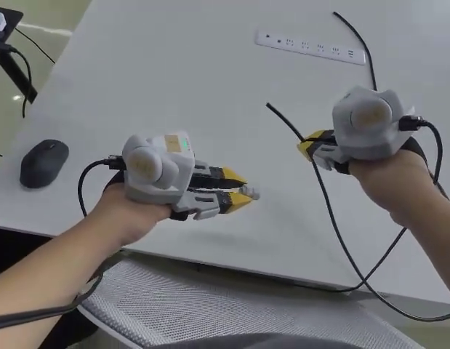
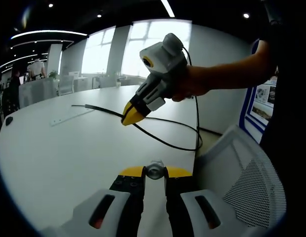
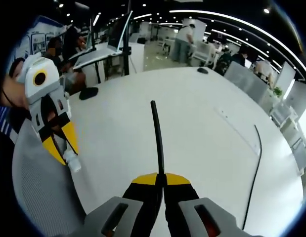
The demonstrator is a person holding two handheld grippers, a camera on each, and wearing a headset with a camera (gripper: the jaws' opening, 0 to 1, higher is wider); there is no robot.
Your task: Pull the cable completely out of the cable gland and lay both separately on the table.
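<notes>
Pinches a small pale-grey cable gland [image 2: 154, 170] with a round shiny end between the yellow tips of the left gripper [image 1: 243, 190], jaws closed down onto it, over the near part of the white table [image 1: 174, 65]. Clamps the thin black cable [image 3: 156, 138] in the right gripper [image 1: 310, 149], jaws nearly touching, stiff free end poking straight ahead. Holds both in the air, well apart, cable fully out of the gland.

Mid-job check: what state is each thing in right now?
Cable: out of gland, held aloft, not laid down.
Gland: empty, held aloft, not laid down.
Left gripper: shut on gland.
Right gripper: shut on cable.
</notes>
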